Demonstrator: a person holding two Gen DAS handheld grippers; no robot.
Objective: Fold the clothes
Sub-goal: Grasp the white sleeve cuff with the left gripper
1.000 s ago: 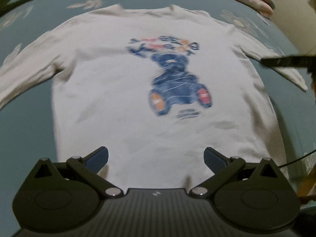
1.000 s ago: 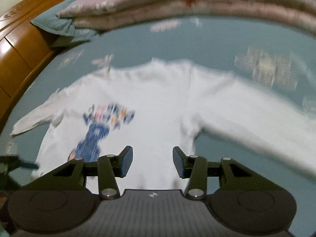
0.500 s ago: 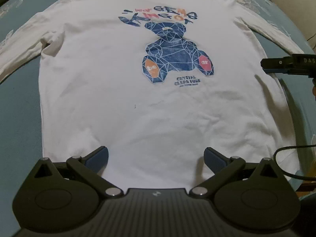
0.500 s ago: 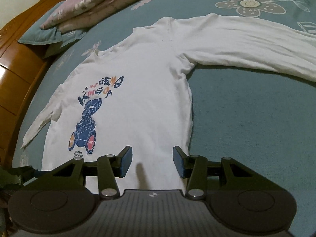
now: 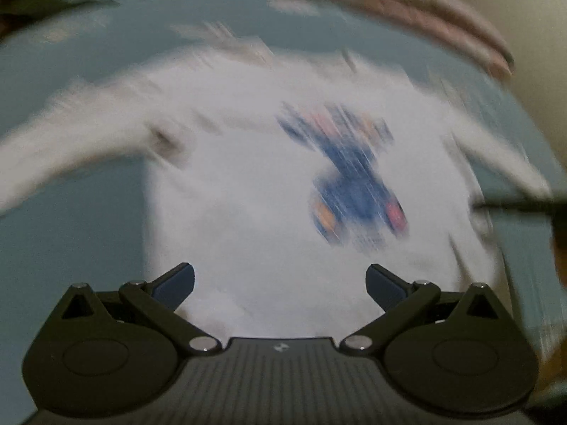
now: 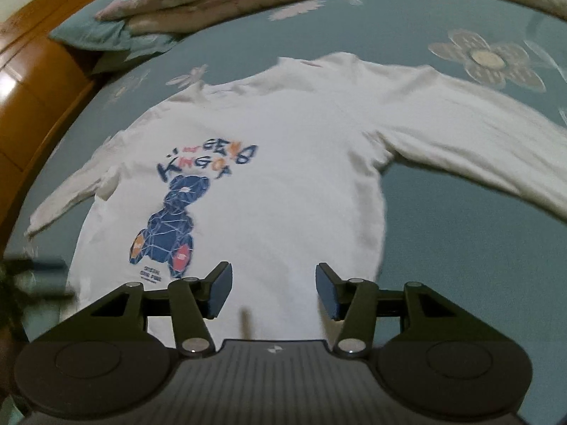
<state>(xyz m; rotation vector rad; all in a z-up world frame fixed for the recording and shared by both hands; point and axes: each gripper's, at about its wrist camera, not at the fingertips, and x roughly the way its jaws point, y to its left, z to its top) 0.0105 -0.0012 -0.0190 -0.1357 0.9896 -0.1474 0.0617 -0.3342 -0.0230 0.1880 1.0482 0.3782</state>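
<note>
White long-sleeve shirt (image 6: 283, 177) lies flat, print up, on the teal bed (image 6: 460, 265). Left gripper (image 5: 280, 279) gapes wide; right gripper (image 6: 273, 288) has just been widening, nothing grabbed.

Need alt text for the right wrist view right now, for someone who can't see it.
A white long-sleeved cotton top with a blue bear print lies flat and unfolded, sleeves spread, on a teal flower-patterned bedspread. The right gripper hovers open over the top's hem, nothing between its fingers, which have just been opening. Pink folded bedding lies beyond the collar.
</note>
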